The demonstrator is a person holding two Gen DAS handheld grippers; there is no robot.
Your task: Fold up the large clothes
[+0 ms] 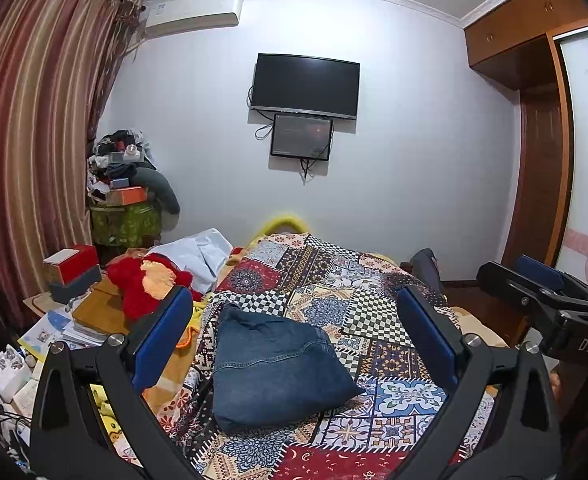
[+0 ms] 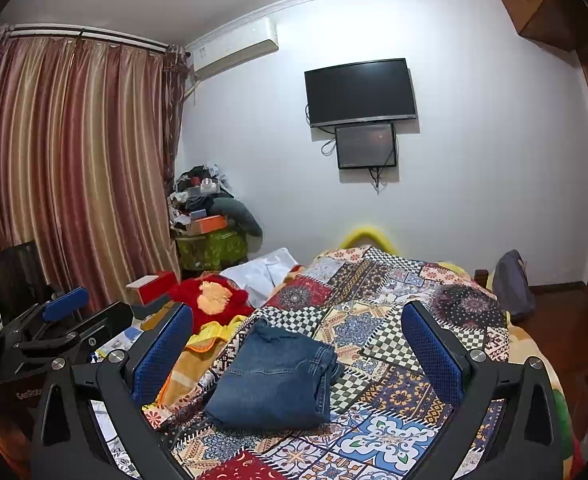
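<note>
A pair of blue jeans (image 1: 278,364) lies folded into a compact bundle on the patchwork bedspread (image 1: 374,320). In the right wrist view the jeans (image 2: 274,380) show stacked layers at their right edge. My left gripper (image 1: 294,332) hangs above and behind the bundle, open, its blue pads wide apart with nothing between them. My right gripper (image 2: 294,344) is also open and empty over the jeans. The right gripper (image 1: 542,292) appears at the right edge of the left wrist view. The left gripper (image 2: 66,312) appears at the left of the right wrist view.
A red plush toy (image 1: 146,280) and a white cloth (image 1: 198,252) lie at the bed's left side. A cluttered side table with boxes and papers (image 1: 70,280) stands left. A dark bag (image 2: 512,284) sits beyond the bed's right corner. Curtains, wall screens and a wardrobe surround.
</note>
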